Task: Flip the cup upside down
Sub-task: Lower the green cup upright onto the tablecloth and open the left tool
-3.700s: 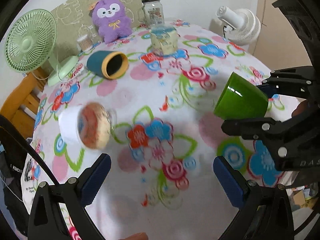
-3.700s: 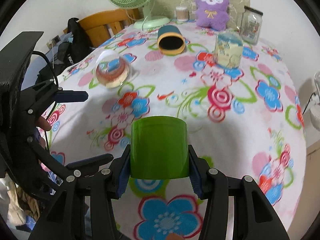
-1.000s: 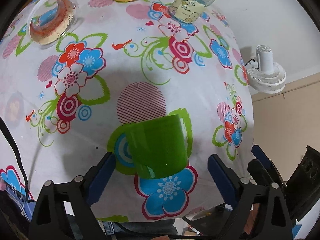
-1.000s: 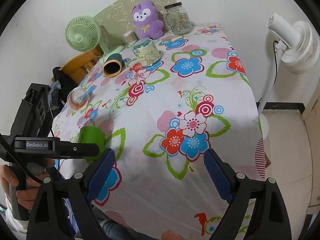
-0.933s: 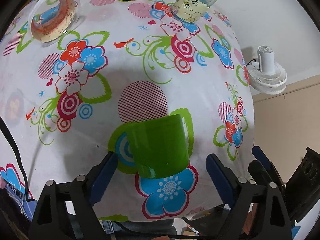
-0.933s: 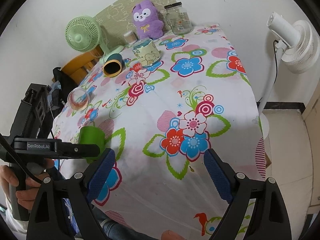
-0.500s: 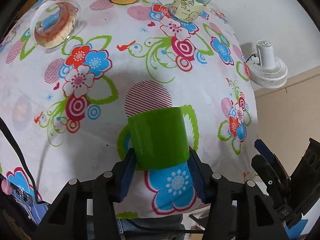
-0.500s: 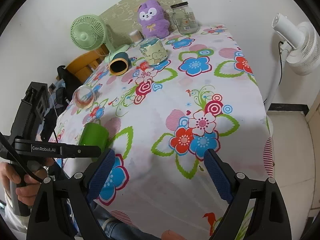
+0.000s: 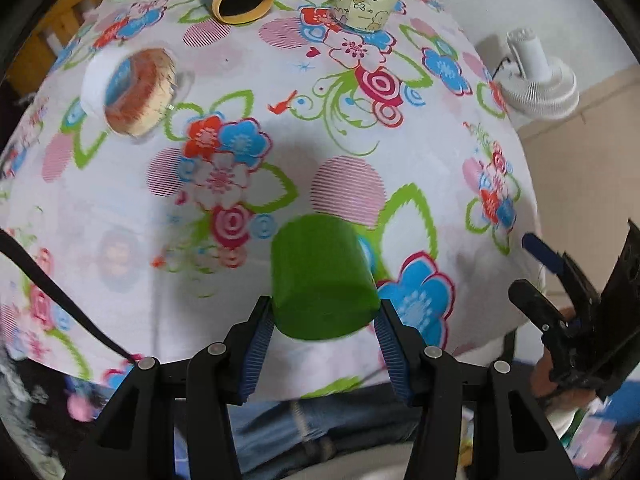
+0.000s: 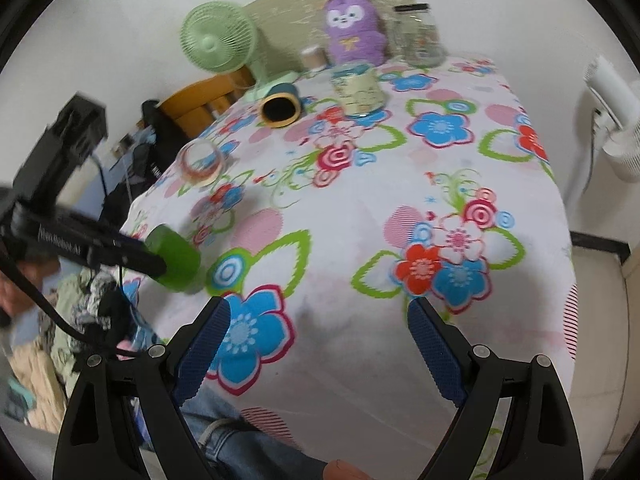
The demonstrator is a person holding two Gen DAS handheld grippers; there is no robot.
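Jaws of left gripper (image 9: 325,334) clamping green cup (image 9: 322,276) near tablecloth (image 9: 248,60) edge

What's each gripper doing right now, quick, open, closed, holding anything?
Left gripper: closed on the green cup, holding it tilted.
Right gripper: open, holding nothing.

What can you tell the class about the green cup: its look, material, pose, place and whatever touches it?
The green cup is a plain, glossy, opaque tumbler, seemingly plastic, with no handle visible. The left gripper has its blue ribbed jaws shut on the cup's sides. It is held tilted near the front edge of the flowered tablecloth; whether it touches the cloth is unclear. Its opening is not visible. The right wrist view shows it at the table's left front corner.
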